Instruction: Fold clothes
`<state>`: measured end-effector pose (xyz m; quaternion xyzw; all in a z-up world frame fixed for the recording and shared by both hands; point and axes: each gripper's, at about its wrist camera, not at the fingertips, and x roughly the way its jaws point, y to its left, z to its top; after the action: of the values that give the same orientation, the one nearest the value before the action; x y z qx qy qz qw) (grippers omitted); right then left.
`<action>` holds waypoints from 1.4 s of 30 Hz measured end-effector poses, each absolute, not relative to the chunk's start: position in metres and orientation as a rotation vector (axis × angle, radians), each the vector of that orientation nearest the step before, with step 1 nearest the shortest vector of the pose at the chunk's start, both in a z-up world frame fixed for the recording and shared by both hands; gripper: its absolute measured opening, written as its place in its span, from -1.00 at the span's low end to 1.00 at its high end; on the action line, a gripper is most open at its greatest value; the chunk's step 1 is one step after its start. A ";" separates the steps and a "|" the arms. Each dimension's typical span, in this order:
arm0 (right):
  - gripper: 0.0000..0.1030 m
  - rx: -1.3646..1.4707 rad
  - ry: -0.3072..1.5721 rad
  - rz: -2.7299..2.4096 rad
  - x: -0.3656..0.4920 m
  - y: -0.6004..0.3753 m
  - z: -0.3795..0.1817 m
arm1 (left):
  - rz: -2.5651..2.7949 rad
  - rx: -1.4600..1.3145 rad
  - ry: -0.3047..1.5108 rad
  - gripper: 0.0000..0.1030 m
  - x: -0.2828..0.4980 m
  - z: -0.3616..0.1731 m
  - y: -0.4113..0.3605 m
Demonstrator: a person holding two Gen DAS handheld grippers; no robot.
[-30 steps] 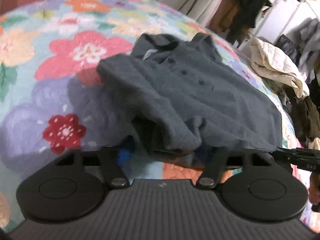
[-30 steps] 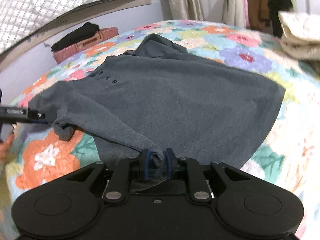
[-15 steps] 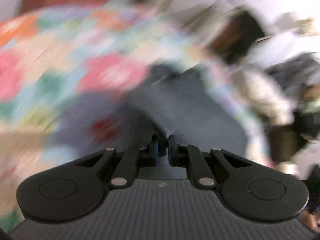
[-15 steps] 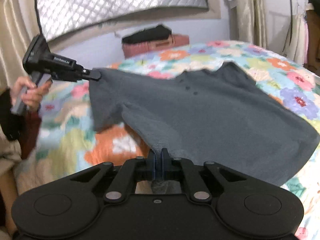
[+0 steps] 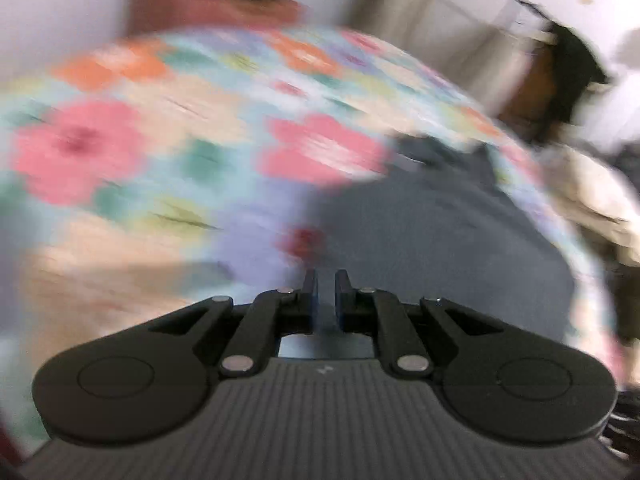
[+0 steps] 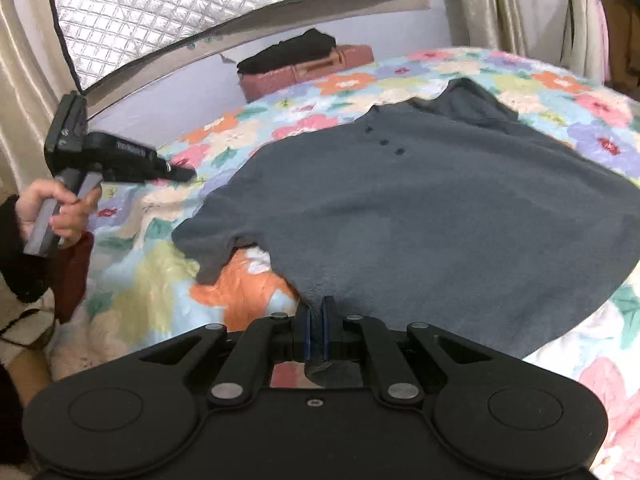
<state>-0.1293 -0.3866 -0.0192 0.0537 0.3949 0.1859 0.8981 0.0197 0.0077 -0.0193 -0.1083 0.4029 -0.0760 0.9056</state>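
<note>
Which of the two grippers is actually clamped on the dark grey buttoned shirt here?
The right gripper: its blue pads pinch the near edge of the dark grey buttoned shirt. The left gripper is shut on nothing, over the floral bedspread, apart from the shirt.

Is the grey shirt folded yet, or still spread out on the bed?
Spread out. The grey shirt lies open on the floral bedspread, button placket and one sleeve showing, no fold made.

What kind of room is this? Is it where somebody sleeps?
Most likely a bedroom. A bed with a flowery quilt fills the view, with a grey shirt spread on it. Curtains hang by the wall, and more clothes seem to hang beyond the bed.
</note>
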 end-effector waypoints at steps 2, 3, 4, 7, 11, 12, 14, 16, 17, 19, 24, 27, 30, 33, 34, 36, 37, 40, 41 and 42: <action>-0.85 0.128 0.855 0.357 -0.136 -0.384 -0.026 | -0.088 -0.182 0.885 -0.85 0.018 -0.034 0.013; -0.85 0.144 0.864 0.360 -0.139 -0.383 -0.032 | -0.112 -0.236 0.931 -0.84 0.021 -0.042 0.017; -0.85 0.137 0.878 0.352 -0.142 -0.381 -0.038 | -0.151 -0.305 0.982 -0.84 0.025 -0.051 0.019; -0.85 0.076 0.926 0.321 -0.141 -0.377 -0.051 | -0.243 -0.386 1.065 -0.84 0.032 -0.064 0.015; -0.84 0.059 0.958 0.310 -0.137 -0.372 -0.048 | -0.304 -0.283 1.015 -0.22 0.026 -0.056 -0.003; -0.84 0.150 0.985 0.310 -0.133 -0.376 -0.046 | -0.306 -0.305 1.002 0.13 0.024 -0.056 -0.004; -0.77 0.308 1.010 0.321 -0.126 -0.383 -0.040 | -0.303 -0.339 1.012 0.25 0.024 -0.061 -0.005; -0.73 0.349 0.992 0.329 -0.123 -0.381 -0.031 | -0.301 -0.358 1.032 0.25 0.025 -0.069 -0.011; -0.72 0.304 0.980 0.338 -0.123 -0.374 -0.027 | -0.298 -0.352 1.037 0.26 0.026 -0.073 -0.015; -0.64 0.219 0.967 0.360 -0.124 -0.360 -0.022 | -0.292 -0.340 1.032 0.29 0.024 -0.077 -0.019; -0.54 0.236 1.010 0.465 -0.124 -0.342 -0.031 | -0.340 -0.282 1.022 0.19 0.019 -0.076 -0.032; -0.54 0.224 1.016 0.454 -0.122 -0.337 -0.035 | -0.414 -0.255 1.014 -0.90 0.015 -0.067 -0.036; -0.54 0.293 1.006 0.459 -0.118 -0.336 -0.035 | -0.476 -0.434 0.918 -0.90 0.008 -0.037 -0.010; -0.52 0.324 0.989 0.459 -0.117 -0.335 -0.032 | -0.411 -0.403 0.810 -0.90 -0.002 -0.007 0.008; -0.47 0.331 0.987 0.459 -0.117 -0.335 -0.032 | -0.390 -0.407 0.814 -0.90 -0.004 -0.005 0.013; -0.33 0.344 0.986 0.460 -0.116 -0.334 -0.033 | -0.355 -0.438 0.887 -0.90 -0.006 -0.016 0.017; -0.32 0.355 0.993 0.461 -0.114 -0.333 -0.036 | -0.332 -0.429 0.929 -0.90 -0.008 -0.025 0.014; -0.30 0.324 1.023 0.459 -0.107 -0.321 -0.043 | -0.249 -0.220 0.990 -0.89 -0.010 -0.043 -0.009; -0.28 0.324 1.027 0.464 -0.105 -0.317 -0.045 | -0.226 -0.136 0.991 -0.89 -0.010 -0.048 -0.018; -0.26 0.324 1.030 0.469 -0.102 -0.313 -0.046 | -0.225 -0.109 1.001 -0.89 -0.009 -0.051 -0.023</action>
<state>-0.1019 -0.3134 -0.0461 0.1530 0.4857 0.2211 0.8317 -0.0090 -0.0234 -0.0515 -0.0521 0.4785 -0.1074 0.8699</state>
